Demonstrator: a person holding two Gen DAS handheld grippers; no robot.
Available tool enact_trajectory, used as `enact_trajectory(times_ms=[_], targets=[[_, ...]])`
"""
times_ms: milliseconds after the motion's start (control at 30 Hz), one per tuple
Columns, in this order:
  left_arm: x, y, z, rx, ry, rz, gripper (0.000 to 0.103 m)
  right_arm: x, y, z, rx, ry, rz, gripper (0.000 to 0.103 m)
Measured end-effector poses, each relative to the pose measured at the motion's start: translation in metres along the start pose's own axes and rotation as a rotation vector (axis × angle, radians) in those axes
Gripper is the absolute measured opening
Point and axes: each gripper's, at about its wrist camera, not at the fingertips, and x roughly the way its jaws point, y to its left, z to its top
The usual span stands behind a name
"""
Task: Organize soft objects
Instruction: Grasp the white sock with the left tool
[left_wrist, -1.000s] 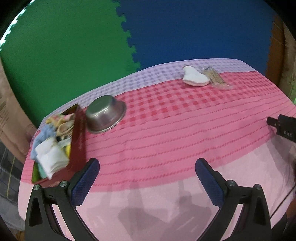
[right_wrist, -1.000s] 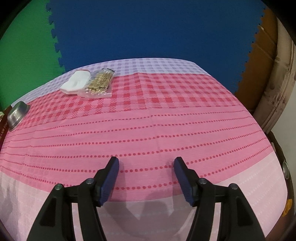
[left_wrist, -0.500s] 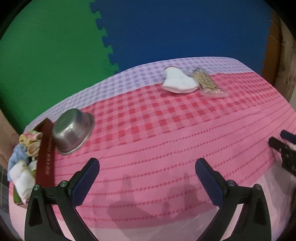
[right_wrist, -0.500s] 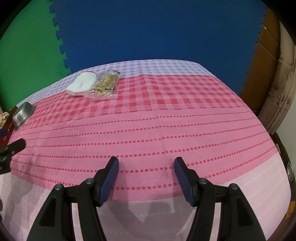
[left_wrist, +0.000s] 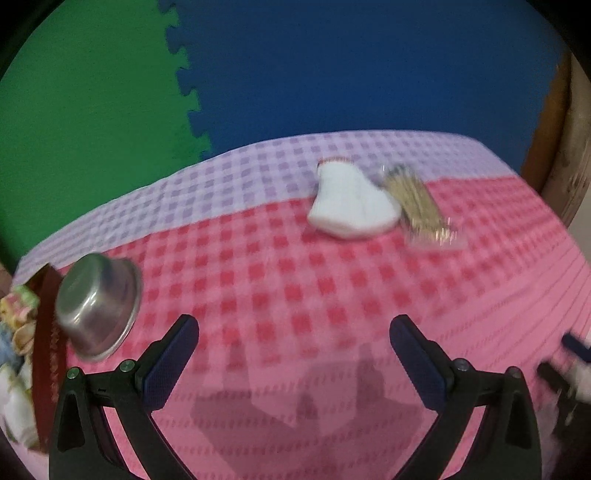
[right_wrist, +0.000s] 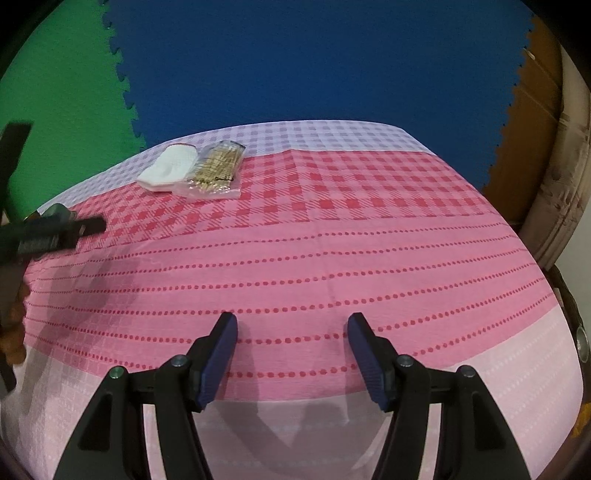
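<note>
My left claw (left_wrist: 294, 350) stands wide apart with nothing between its blue pads, hanging above the pink cloth of the bench (left_wrist: 295, 295); my right claw (right_wrist: 291, 347) is also released and empty, its pads parted over the dotted stripes nearer me; the thing I judge to be next is the white sock (left_wrist: 351, 203), lying flat at the far side of the bench where the red checks meet the lilac ones, its red-trimmed cuff pointing away from me and its foot end touching a clear packet of thin sticks (left_wrist: 419, 201) on the right; it looks light, limp and easily bunched, so it should neither slip nor break, but it will fold and droop from wherever I pinch it; I would take it at the thicker left part of the body, well clear of the packet, so the pads gather a doubled layer of cloth and do not catch the crinkly plastic; an upturned steel bowl (left_wrist: 98, 304) sits at the left, just beside a dark red box (left_wrist: 46, 354) that already holds folded cloths, which I judge is where the sock belongs; the left view is blurred, so finer detail of the knit escapes me.
</note>
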Motion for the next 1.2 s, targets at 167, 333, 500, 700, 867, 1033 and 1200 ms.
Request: enact_trajectory(times_ms=[167,333,500,700,867,1033,1200], targets=[[0.019,0.006,0.038,-0.057,-0.005,-0.073,0.103,-0.002,0.0,0.0,-0.001,-0.007,0.008,0.064],[0.041,0.01,0.079,-0.07,-0.029,-0.148,0.103,-0.003,0.0,0.0,-0.002,-0.014,0.018,0.064],[0.075,0.011,0.101,-0.109,0.041,-0.247,0.102,-0.004,0.0,-0.001,-0.001,-0.018,0.024,0.064],[0.101,0.003,0.111,-0.091,0.055,-0.254,0.102,-0.005,0.001,0.0,0.0,-0.019,0.026,0.064],[0.108,0.002,0.109,-0.097,0.052,-0.3,0.08,-0.005,0.001,-0.001,0.0,-0.018,0.026,0.064],[0.118,0.005,0.104,-0.121,0.084,-0.328,0.018,-0.004,0.0,0.0,0.006,-0.016,0.037,0.064],[0.101,0.01,0.096,-0.148,0.069,-0.316,0.017,-0.002,-0.002,0.0,0.016,-0.013,0.051,0.064]])
